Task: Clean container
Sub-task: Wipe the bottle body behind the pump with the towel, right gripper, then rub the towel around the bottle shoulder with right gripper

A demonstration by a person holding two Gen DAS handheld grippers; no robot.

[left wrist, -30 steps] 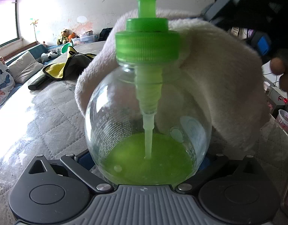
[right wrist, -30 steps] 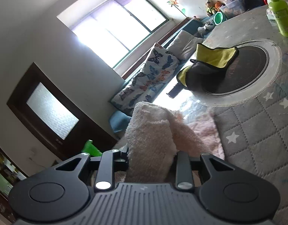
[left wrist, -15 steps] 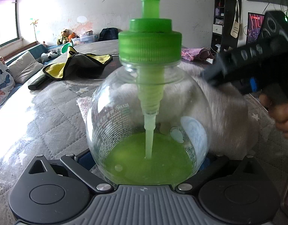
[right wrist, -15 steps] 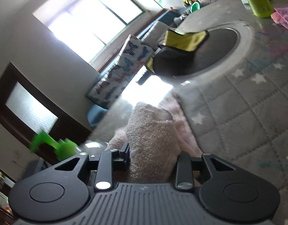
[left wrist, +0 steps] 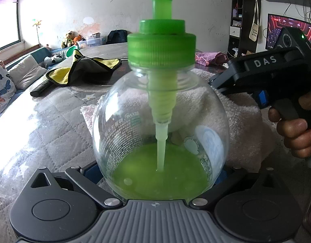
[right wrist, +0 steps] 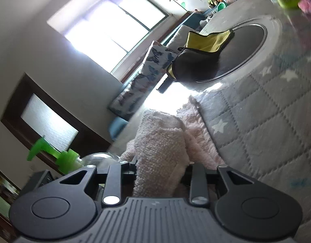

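"das" on right claw [left wrist: 214, 81] body

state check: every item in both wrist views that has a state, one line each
bottle: upright, held in left gripper, green liquid low in the bottom
pump cap: screwed on
pink towel: clamped in right gripper, bunched against the bottle's far side
left gripper: shut on bottle
right gripper: shut on pink towel
yellow cloth: crumpled on the table
monitor: on
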